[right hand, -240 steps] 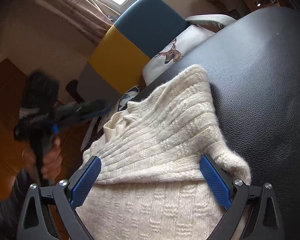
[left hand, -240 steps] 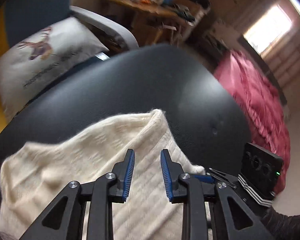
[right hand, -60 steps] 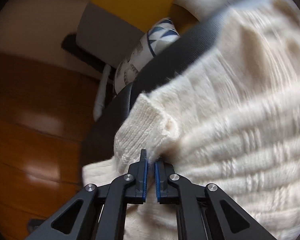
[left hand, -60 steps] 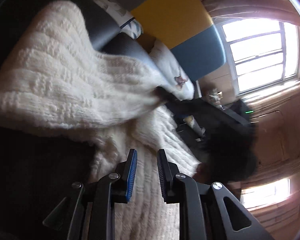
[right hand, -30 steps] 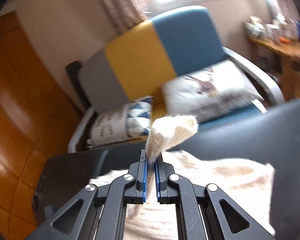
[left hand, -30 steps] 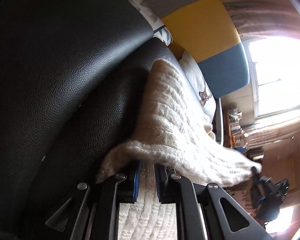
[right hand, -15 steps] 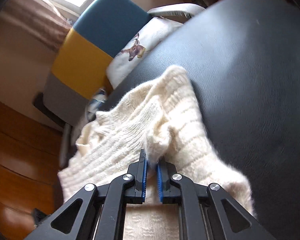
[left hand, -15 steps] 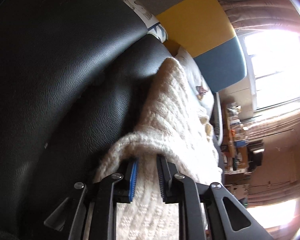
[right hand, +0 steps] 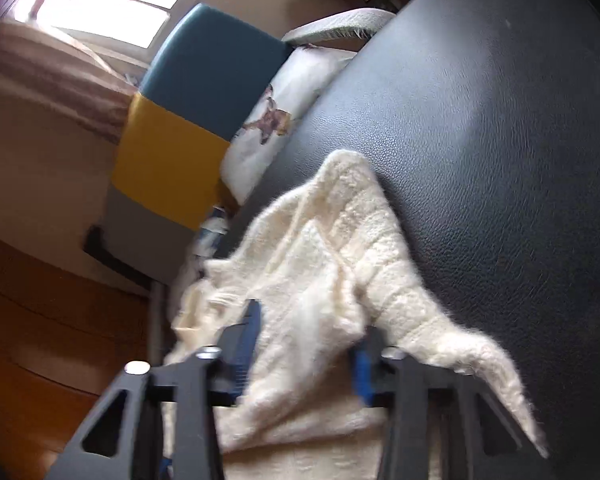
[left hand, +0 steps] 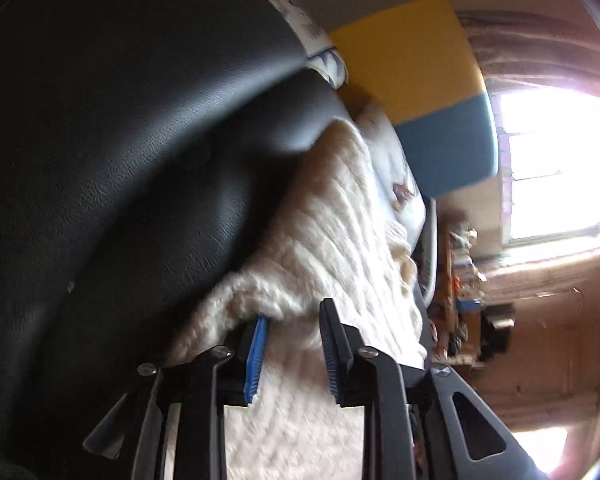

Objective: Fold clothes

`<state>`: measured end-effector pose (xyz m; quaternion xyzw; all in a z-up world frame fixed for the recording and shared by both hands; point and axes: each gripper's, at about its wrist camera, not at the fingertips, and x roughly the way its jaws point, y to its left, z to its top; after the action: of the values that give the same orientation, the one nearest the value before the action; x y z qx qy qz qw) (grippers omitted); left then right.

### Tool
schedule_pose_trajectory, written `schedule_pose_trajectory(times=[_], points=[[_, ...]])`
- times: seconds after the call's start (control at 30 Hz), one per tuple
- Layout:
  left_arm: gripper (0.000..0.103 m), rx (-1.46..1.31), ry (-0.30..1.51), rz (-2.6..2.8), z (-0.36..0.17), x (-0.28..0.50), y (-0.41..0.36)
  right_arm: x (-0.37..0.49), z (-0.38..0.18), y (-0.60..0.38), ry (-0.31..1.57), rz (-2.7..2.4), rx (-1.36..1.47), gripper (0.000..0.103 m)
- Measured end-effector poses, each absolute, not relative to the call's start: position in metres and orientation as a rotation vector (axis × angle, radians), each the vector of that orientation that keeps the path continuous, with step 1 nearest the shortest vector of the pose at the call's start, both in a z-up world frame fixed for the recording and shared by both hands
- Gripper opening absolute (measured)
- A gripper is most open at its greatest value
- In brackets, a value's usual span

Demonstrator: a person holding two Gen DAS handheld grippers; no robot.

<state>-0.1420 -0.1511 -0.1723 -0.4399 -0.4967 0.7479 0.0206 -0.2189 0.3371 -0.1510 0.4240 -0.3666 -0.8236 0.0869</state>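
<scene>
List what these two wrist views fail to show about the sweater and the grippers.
- Right wrist view: the right gripper is motion-blurred; the cream sweater drapes over its fingers.
- Left wrist view: the left gripper covers the sweater's near part; the frame's bottom edge cuts it off.
- Neither view shows the other gripper.

Cream knitted sweater (right hand: pixel 332 264), ribbed and fuzzy, lying rumpled and partly folded over on itself on black leather surface (right hand: pixel 500 160); upper layer bunched into a ridge (left hand: pixel 340 220), one corner trailing to a point
</scene>
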Motion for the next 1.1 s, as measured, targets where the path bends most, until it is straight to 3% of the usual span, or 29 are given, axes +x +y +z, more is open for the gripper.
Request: schedule_pose_trajectory(times=[0.1, 0.23, 0.4, 0.53, 0.63, 0.7, 0.77, 0.83, 0.9, 1.1], points=[[0.008, -1.341, -1.44, 2.437, -0.165, -0.137, -0.152, -0.221, -0.122, 0.32, -0.869, -2.536, 1.24, 0.01], [0.006, -1.376, -1.349, 2.488, -0.167, -0.128, -0.155, -0.209, -0.088, 0.313, -0.694, -2.62, 1.096, 0.01], [0.006, -1.416, -1.274, 2.494, -0.157, -0.125, -0.155, -0.217, -0.141, 0.32, -0.712, -2.597, 1.323, 0.01], [0.01, -1.437, -1.3, 2.448, -0.148, -0.116, -0.16, -0.211, -0.16, 0.338, -0.894, -2.537, 1.283, 0.009], [0.012, -1.352, -1.246, 2.519, -0.13, -0.101, -0.161, -0.207, -0.149, 0.348, -0.891, -2.557, 1.277, 0.019], [0.014, -1.268, -1.191, 2.575, -0.119, -0.102, -0.157, -0.202, -0.132, 0.351, -0.815, -2.633, 1.259, 0.037], [0.015, -1.2, -1.116, 2.602, -0.11, -0.103, -0.152, -0.195, -0.108, 0.348, -0.719, -2.688, 1.183, 0.044], [0.015, -1.17, -1.016, 2.619, -0.105, -0.111, -0.142, -0.202, -0.09, 0.329, -0.669, -2.595, 1.135, 0.048], [0.016, -1.16, -0.94, 2.618, -0.105, -0.119, -0.134, -0.22, -0.082, 0.292, -0.657, -2.334, 1.14, 0.059], [0.016, -1.223, -0.692, 2.686, -0.121, -0.137, -0.115, -0.276, -0.088, 0.125, -0.375, -1.804, 1.26, 0.061]])
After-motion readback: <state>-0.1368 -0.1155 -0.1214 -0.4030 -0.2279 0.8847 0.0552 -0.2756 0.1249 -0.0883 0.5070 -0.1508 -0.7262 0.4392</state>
